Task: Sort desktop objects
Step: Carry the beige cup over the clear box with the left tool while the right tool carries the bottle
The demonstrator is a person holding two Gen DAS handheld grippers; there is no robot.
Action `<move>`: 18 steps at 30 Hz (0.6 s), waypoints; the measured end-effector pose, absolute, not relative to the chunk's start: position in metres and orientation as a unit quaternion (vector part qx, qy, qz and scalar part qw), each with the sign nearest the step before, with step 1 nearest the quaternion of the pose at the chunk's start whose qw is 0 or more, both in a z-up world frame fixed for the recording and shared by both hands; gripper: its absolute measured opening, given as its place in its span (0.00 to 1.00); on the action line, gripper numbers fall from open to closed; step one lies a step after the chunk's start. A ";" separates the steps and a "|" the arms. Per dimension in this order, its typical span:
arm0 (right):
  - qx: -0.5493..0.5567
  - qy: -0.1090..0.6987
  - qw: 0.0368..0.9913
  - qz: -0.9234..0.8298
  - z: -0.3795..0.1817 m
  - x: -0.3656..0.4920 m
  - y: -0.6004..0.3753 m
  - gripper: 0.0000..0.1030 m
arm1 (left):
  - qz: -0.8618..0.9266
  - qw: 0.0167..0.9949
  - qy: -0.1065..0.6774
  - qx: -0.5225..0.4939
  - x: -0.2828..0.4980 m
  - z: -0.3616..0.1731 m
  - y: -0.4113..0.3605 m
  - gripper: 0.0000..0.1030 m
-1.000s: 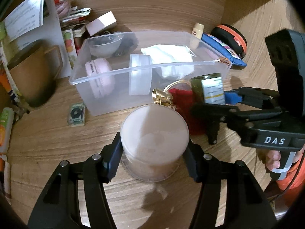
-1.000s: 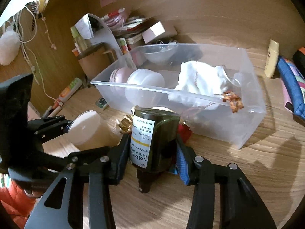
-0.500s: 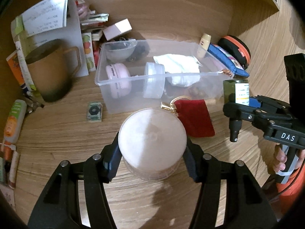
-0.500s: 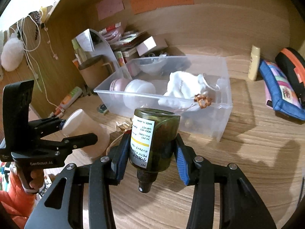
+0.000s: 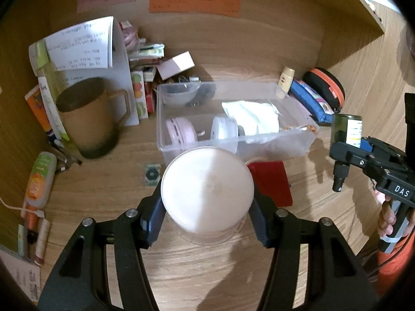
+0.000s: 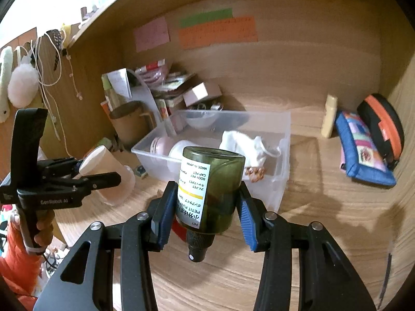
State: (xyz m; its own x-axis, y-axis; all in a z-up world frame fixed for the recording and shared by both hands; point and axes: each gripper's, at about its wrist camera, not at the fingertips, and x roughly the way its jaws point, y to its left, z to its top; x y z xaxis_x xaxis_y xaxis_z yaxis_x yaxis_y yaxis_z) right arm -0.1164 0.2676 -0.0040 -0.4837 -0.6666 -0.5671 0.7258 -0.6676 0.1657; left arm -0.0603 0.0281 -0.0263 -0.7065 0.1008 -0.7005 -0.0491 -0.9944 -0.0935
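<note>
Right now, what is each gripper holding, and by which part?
The left gripper clamps the pink-lidded round container by its sides. The right gripper clamps the green bottle across its body, cap pointing toward the camera.

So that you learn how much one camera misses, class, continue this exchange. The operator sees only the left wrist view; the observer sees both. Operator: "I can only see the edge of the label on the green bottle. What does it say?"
Observer: In the right wrist view the green bottle, clamped upside down in the right gripper, reads "MADE IN JAPAN".
Operator: I see my cup only end-on. What is its shape?
Observer: From the side, the pale cup in the left gripper is tapered and tilted, widening toward the desk.
Operator: Is anything on the left wall outside my picture?
Observer: A white fluffy pompom hangs there.
</note>
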 end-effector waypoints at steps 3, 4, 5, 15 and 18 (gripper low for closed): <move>0.298 0.048 0.400 -0.865 0.003 -0.120 0.269 0.40 | 0.924 0.040 -0.034 -0.379 -0.065 -0.018 0.026 0.56; 0.296 0.047 0.398 -0.867 0.005 -0.122 0.269 0.40 | 0.923 0.043 -0.035 -0.380 -0.068 -0.015 0.026 0.56; 0.294 0.045 0.397 -0.868 0.006 -0.124 0.269 0.40 | 0.924 0.043 -0.034 -0.379 -0.071 -0.012 0.026 0.56; 0.282 0.025 0.399 -0.872 0.019 -0.151 0.260 0.40 | 0.935 0.037 -0.015 -0.353 -0.095 0.017 0.030 0.56; 0.277 0.026 0.401 -0.873 0.025 -0.161 0.253 0.40 | 0.936 0.039 -0.014 -0.351 -0.105 0.020 0.030 0.56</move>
